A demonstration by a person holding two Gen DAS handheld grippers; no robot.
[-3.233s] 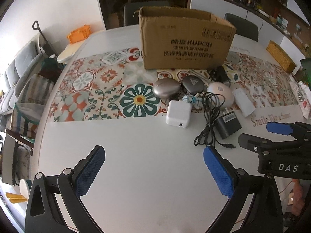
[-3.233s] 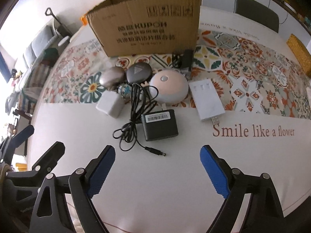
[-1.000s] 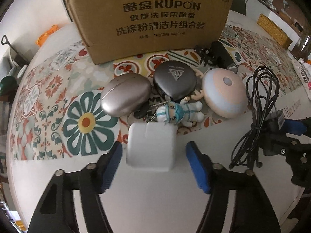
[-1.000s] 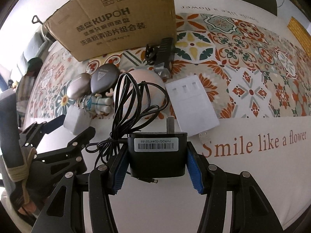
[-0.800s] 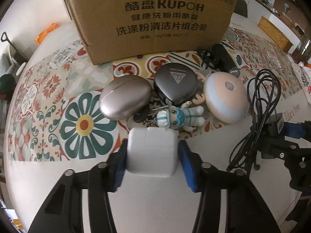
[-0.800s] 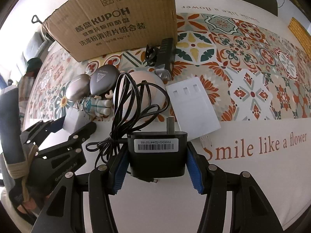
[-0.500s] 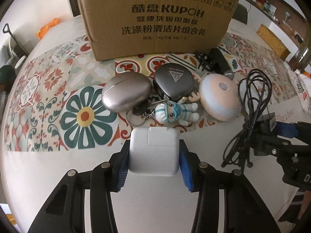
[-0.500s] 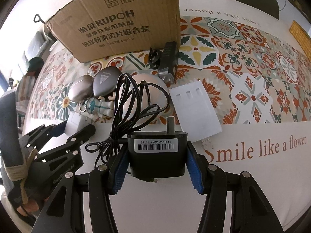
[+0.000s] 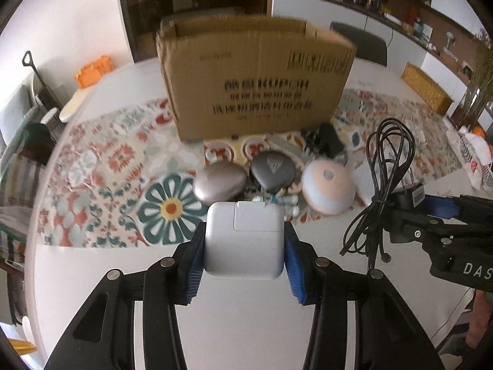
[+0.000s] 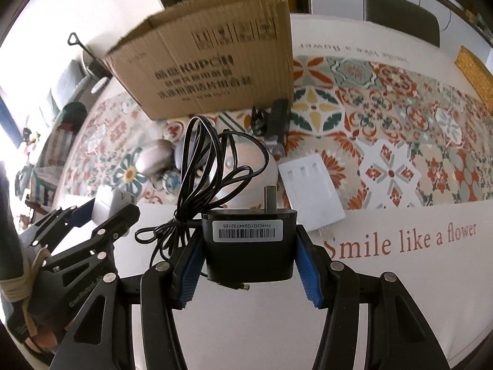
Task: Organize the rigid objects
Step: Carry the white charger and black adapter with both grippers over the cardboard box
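cardboard box (image 9: 258, 80): sits at the far edge of the patterned runner (image 10: 385, 123), top open; you can't see what's in it.
right gripper (image 10: 249, 260): you've got it pinched on the black adapter (image 10: 248, 246), cable (image 10: 209, 166) looping up, off the table.
left gripper (image 9: 243, 259): clamped on the white charger (image 9: 244, 240), held above the table's near edge.
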